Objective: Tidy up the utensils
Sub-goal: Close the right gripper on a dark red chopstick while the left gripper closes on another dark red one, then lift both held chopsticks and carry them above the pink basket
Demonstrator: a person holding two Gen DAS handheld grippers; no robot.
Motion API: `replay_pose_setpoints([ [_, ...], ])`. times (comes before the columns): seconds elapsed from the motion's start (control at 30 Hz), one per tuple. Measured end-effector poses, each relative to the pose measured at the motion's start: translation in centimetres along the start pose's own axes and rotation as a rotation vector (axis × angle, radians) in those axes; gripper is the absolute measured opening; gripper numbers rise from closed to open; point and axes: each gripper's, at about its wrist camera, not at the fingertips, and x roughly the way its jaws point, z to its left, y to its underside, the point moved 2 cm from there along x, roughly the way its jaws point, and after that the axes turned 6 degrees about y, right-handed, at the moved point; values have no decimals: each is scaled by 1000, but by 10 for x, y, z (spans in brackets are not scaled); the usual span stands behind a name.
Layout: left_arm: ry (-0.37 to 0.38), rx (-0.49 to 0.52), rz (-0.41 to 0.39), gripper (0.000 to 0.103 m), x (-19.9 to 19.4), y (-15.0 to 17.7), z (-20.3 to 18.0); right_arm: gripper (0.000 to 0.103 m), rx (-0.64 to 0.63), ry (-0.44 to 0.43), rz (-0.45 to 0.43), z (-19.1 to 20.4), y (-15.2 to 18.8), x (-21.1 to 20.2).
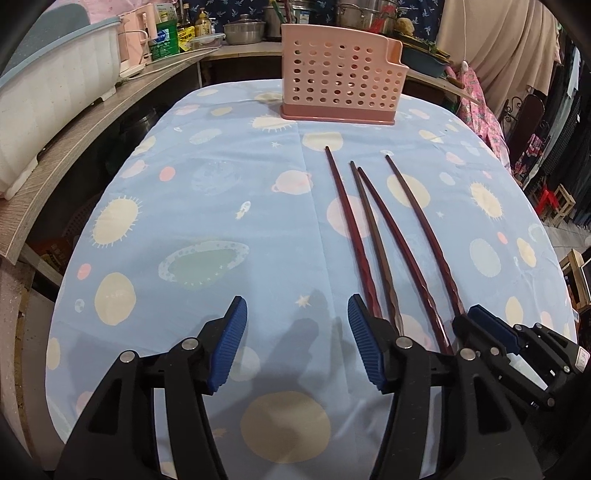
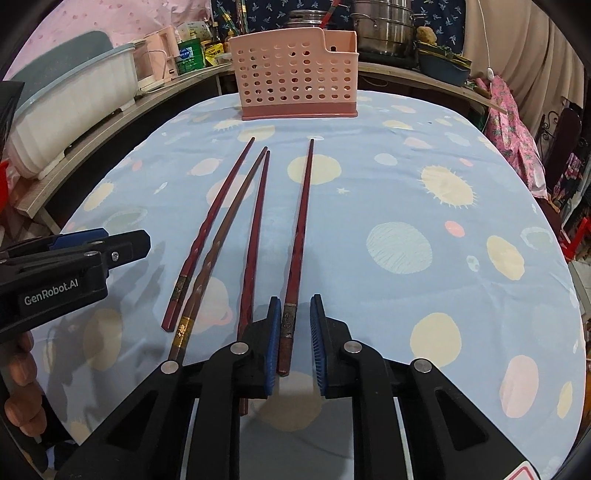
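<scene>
Several dark red chopsticks [image 1: 373,229] lie side by side on the blue planet-print tablecloth [image 1: 207,206], tips pointing at a pink perforated utensil holder [image 1: 338,74] at the far edge. The holder also shows in the right wrist view [image 2: 295,74]. My left gripper [image 1: 297,339] is open and empty, just left of the chopsticks' handle ends. My right gripper [image 2: 293,339] is partly open, its blue pads on either side of the handle of the rightmost chopstick [image 2: 301,229], with small gaps showing. It also shows in the left wrist view [image 1: 495,325].
A wooden counter [image 1: 74,147] runs along the left with a white dish rack [image 1: 48,92], bottles and pots. Steel pots [image 2: 384,29] stand behind the holder. Clothes and stools fill the right side beyond the table edge.
</scene>
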Motion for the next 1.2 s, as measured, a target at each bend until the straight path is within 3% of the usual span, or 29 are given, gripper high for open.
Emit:
replay_pose_setpoints([
  [0.1, 16, 12, 15, 56, 4, 3, -6, 7, 14, 3, 1, -5, 1, -1],
  [0.4, 52, 54, 55, 56, 15, 14, -25, 6, 38, 14, -2, -15, 5, -3],
  [0.73, 17, 95, 45, 55, 21, 16, -30, 6, 35, 15, -6, -16, 6, -5],
  [0.8, 12, 96, 42, 49, 20, 17, -30, 6, 36, 14, -6, -16, 6, -4],
  [0.97, 30, 92, 44, 17, 18, 15, -29, 6, 38, 12, -5, -15, 6, -5],
  [1.03, 39, 85, 48, 9, 18, 14, -27, 6, 39, 12, -5, -15, 6, -5],
  [1.2, 64, 60, 54, 7, 15, 12, -22, 6, 47, 4, 4, -16, 5, -4],
])
